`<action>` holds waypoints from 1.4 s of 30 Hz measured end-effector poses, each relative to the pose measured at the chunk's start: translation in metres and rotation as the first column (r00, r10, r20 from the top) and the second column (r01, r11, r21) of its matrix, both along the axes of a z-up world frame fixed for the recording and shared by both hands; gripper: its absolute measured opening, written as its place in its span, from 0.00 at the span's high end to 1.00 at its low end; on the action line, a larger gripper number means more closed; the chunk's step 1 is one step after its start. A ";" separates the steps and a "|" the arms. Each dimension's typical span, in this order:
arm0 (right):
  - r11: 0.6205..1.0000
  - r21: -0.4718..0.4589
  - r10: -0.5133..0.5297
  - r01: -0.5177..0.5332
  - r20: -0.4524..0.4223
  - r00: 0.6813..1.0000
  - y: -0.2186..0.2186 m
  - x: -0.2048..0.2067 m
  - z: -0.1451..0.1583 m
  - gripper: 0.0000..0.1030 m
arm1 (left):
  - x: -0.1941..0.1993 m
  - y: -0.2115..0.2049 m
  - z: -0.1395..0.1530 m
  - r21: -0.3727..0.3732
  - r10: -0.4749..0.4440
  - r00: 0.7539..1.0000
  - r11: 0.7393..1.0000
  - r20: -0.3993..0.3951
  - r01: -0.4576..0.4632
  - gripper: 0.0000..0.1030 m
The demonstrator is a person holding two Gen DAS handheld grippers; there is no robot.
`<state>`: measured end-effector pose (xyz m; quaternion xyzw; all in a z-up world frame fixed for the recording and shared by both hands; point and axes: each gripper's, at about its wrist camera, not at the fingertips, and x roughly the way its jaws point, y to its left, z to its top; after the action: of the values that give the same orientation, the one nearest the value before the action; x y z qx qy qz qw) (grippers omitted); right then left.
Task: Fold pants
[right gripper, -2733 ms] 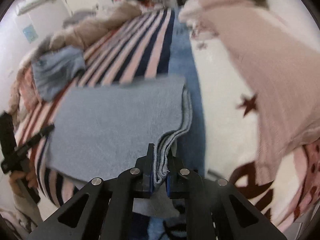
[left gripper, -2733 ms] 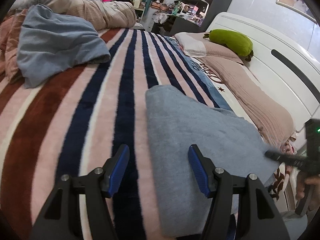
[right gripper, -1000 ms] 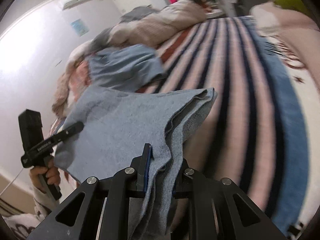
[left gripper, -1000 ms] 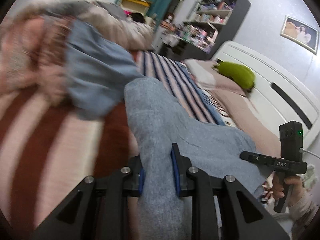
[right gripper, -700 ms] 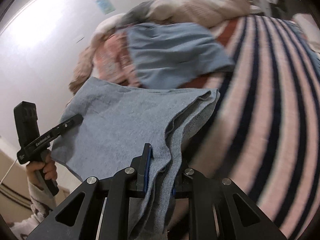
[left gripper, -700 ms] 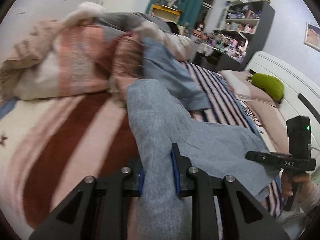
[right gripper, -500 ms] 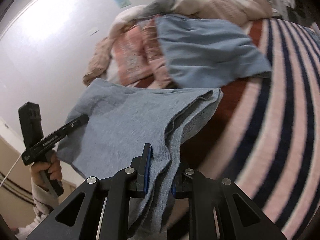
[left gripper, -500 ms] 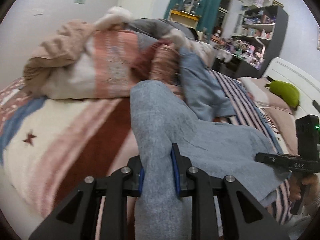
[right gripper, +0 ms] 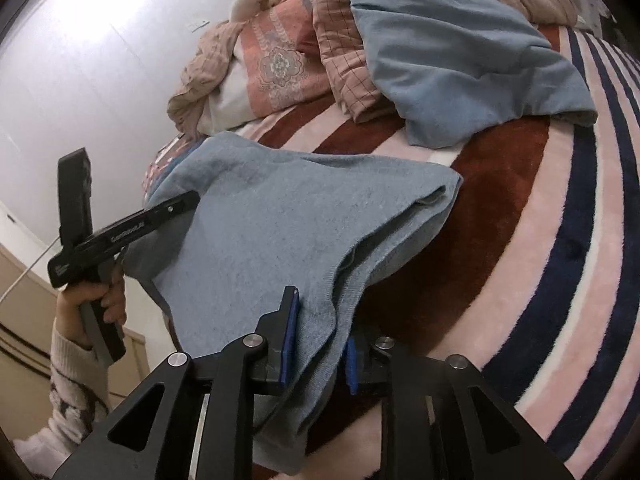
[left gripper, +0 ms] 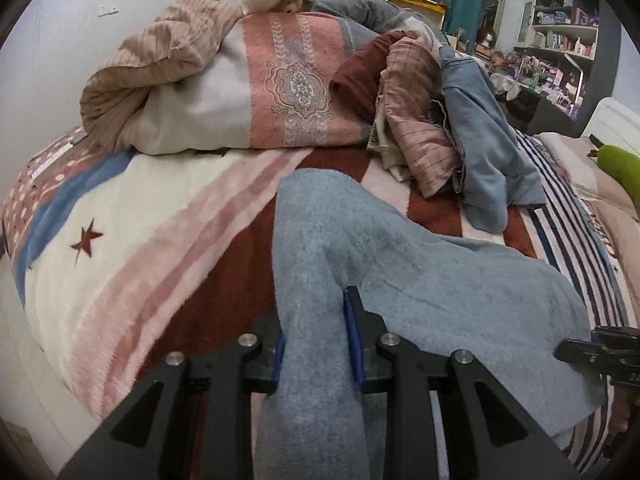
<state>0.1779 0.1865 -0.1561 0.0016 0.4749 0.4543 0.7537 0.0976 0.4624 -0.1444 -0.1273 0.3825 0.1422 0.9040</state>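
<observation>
The folded light blue pants point(left gripper: 420, 276) hang between my two grippers above the striped bed blanket point(left gripper: 132, 248). My left gripper point(left gripper: 314, 340) is shut on one end of the folded pants, with cloth bunched between its blue pads. My right gripper point(right gripper: 318, 344) is shut on the other end of the pants point(right gripper: 280, 232), with layered edges running between its pads. Each gripper shows in the other's view: the right one at the edge of the left wrist view point(left gripper: 600, 350), the left one in the right wrist view point(right gripper: 120, 232).
A heap of bedding and clothes point(left gripper: 280, 76) lies ahead, with another blue garment point(right gripper: 452, 52) and a pink checked one point(right gripper: 344, 52). A green plush point(left gripper: 620, 168) lies on the pillows at right. The bed's edge point(left gripper: 40, 344) drops off at left. Shelves point(left gripper: 560, 40) stand at the back.
Both grippers have swung left with the pants held between them, from the striped middle of the bed toward the heap of bedding. The grip has not changed.
</observation>
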 end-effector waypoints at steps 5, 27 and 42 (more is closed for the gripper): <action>1.000 0.003 0.001 -0.001 0.015 1.000 -0.015 0.000 0.009 0.81 | 0.001 -0.002 0.010 0.068 0.054 0.998 0.996 -0.013 -0.053 0.66; 0.983 -0.001 -0.175 0.185 0.317 0.932 -0.168 -0.064 0.085 0.32 | -0.039 -0.199 0.136 0.177 -0.111 0.926 0.983 0.360 0.049 0.24; 0.901 0.137 -0.399 0.411 0.631 0.665 -0.327 -0.156 0.116 0.00 | -0.070 -0.362 0.148 0.273 -0.176 0.881 0.960 0.440 0.056 0.01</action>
<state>0.0222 -0.1401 -0.0400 -0.0558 0.1777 0.2439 0.9518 0.0273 0.1004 0.0031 -0.0181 0.1431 0.1006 0.9844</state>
